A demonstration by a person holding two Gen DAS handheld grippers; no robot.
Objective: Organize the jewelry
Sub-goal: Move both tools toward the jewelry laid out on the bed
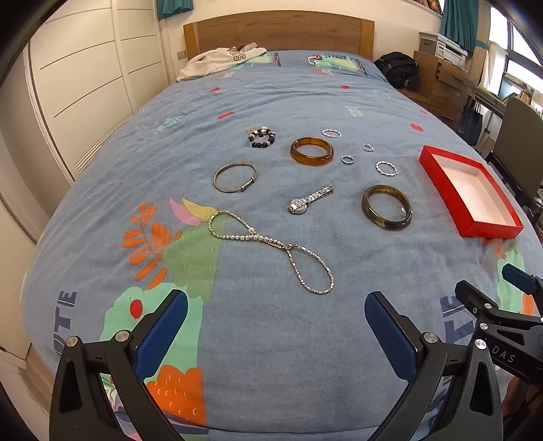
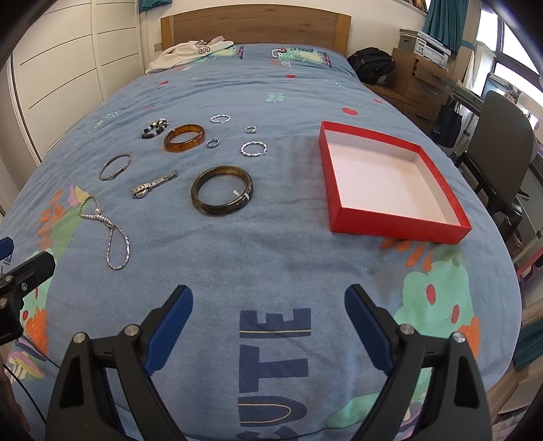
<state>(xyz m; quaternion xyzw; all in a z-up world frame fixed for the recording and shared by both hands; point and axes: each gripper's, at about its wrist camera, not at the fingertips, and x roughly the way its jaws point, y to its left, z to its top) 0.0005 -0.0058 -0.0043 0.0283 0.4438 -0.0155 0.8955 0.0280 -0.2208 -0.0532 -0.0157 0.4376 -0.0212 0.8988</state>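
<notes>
A: Where's the jewelry?

B: All laid out on the bed (image 1: 271, 339), on the blue printed cover, nothing in the box yet. Red box (image 2: 400, 230) w/ white inside sits to the right of the pieces, apart from them.

A: What's nearest the left claw?

B: The rhinestone chain (image 1: 271, 242), crossed into two loops, just ahead of the left claw (image 1: 275, 315). Past that the silver watch (image 1: 309, 200), then the amber bangle (image 1: 311, 151) further back.

A: Other bangles?

B: Dark brown bangle (image 2: 222, 194), between the watch and the red box, w/ a small white tag on its inner rim. Thin metal bangle (image 1: 235, 177) on the left side. Beaded bracelet (image 1: 262, 136) behind that one, near the amber bangle.

A: Small stuff?

B: Two twisted silver hoops, one (image 1: 386, 168) beside the dark bangle's far side, other (image 1: 330, 133) further back. Two small rings (image 1: 348, 159), (image 1: 368, 147) between them. None touching each other.

A: Claws?

B: Left claw spread wide, blue pads apart, holding nothing, over the cover at the bed's near end. Right claw (image 2: 268, 308) same, spread wide & empty, over the "CUTE" lettering. They sit side by side; each shows at the edge of the other's view.

A: Anything else?

B: White garment (image 1: 220, 61) by the wooden headboard (image 1: 278, 30), black bag (image 2: 371, 66) at the bed's right, chair (image 2: 502, 142) beyond it.
</notes>
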